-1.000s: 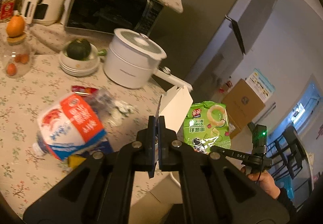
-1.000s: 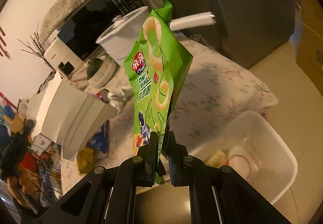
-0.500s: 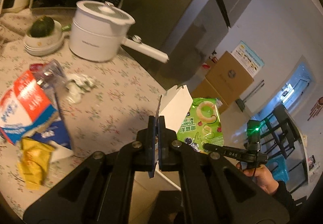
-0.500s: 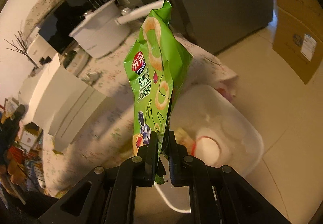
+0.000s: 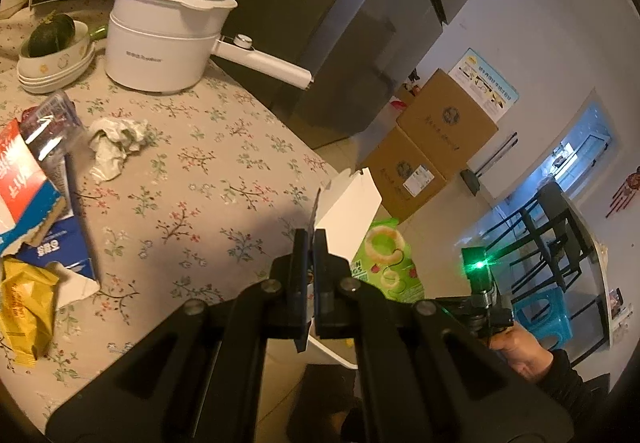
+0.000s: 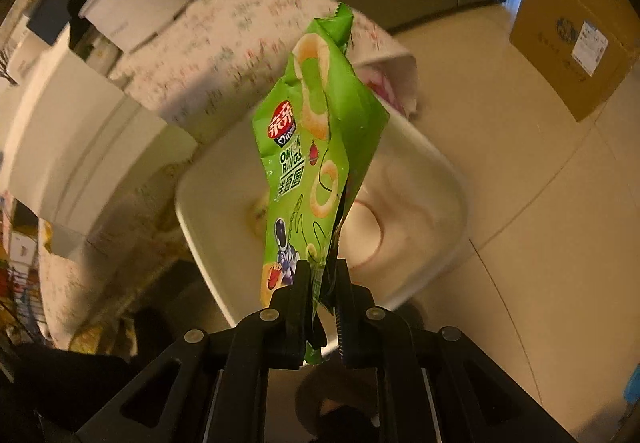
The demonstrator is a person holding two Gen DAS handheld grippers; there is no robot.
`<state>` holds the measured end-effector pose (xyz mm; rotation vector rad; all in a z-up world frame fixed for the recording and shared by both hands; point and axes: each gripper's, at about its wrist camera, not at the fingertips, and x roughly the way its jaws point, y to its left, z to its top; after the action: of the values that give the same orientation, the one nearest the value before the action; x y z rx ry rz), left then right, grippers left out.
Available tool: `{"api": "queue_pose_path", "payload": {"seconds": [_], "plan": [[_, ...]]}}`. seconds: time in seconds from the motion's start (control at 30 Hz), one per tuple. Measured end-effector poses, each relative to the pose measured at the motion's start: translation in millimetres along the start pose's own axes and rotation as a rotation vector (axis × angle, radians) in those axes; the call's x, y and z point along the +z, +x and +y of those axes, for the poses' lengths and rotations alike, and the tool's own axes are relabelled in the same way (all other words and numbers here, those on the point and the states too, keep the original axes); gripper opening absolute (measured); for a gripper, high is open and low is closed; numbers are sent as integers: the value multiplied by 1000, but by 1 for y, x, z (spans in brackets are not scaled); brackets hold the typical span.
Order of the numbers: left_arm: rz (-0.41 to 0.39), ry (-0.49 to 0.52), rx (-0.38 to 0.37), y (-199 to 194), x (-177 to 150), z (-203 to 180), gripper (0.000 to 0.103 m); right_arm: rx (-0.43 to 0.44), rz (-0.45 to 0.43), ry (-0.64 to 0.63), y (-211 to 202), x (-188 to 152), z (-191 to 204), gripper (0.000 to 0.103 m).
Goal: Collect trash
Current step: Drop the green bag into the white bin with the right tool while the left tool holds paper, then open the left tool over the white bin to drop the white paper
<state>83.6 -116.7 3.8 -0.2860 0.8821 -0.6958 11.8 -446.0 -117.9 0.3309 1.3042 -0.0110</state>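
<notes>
My left gripper is shut on the thin flap of a white paper box, held out past the table's edge. The same white box fills the left of the right wrist view. My right gripper points steeply down with a green onion-ring snack bag between its fingers. Its jaws are starting to open, and the pads still hold the bag's end. The bag hangs over a white plastic bin on the floor. In the left wrist view the green bag shows beside the box.
On the floral tablecloth lie a crumpled tissue, a torn milk carton and a yellow wrapper. A white pot with a long handle stands behind. Cardboard boxes and a fridge flank the tiled floor.
Both grippers have swung away from the table and tipped down. The green bag now hangs over the white bin, and the box has come out past the table's edge.
</notes>
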Motion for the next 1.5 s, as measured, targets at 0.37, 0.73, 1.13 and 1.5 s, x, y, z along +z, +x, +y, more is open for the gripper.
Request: {"api": "queue_pose_path", "payload": {"seconds": [0.37, 0.73, 1.13, 1.5], "plan": [[44, 7, -11, 24, -5, -11, 2, 25, -31, 87, -9, 3, -12, 51], [122, 54, -4, 71, -18, -30, 3, 20, -54, 96, -18, 2, -18, 56], [174, 134, 35, 114, -28, -36, 3, 6, -63, 114, -21, 1, -24, 60], [156, 168, 159, 102, -23, -27, 58, 10, -82, 100, -24, 7, -16, 64]]}}
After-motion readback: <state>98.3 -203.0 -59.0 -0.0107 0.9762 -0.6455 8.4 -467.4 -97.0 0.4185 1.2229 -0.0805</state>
